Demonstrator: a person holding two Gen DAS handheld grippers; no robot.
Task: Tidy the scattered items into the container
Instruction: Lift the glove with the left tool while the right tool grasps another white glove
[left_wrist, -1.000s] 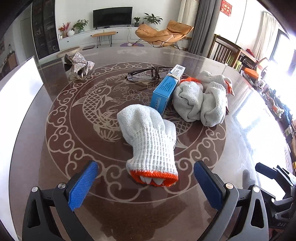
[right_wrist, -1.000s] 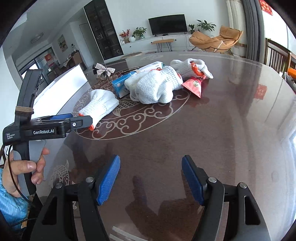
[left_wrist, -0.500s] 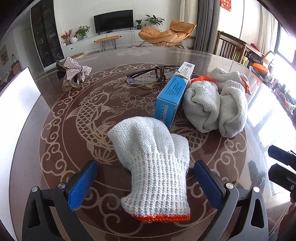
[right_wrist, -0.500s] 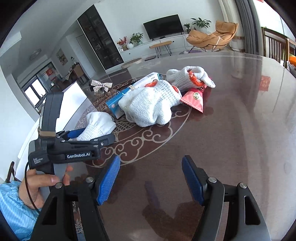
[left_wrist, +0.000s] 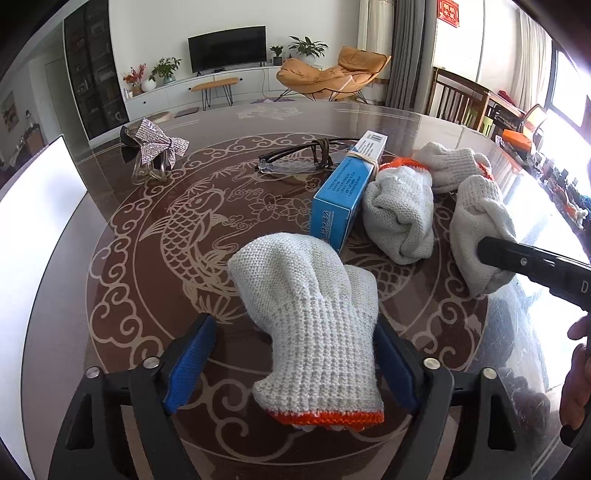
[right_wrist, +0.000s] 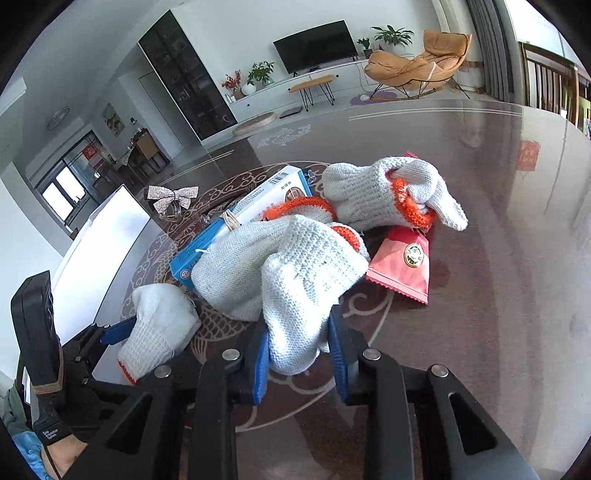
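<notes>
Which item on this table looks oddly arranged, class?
The far white glove: its fingers are tucked through its own orange cuff, knotting it into a bundle beside the pink packet. The other gloves just lie rumpled; nothing looks spilled or broken.

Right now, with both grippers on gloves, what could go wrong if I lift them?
The right gripper pinches only the fingertip end of a glove that lies against its neighbour and the blue box, so lifting may drag them. The left gripper straddles the near glove with a gap at one pad, so it could slip out.
</notes>
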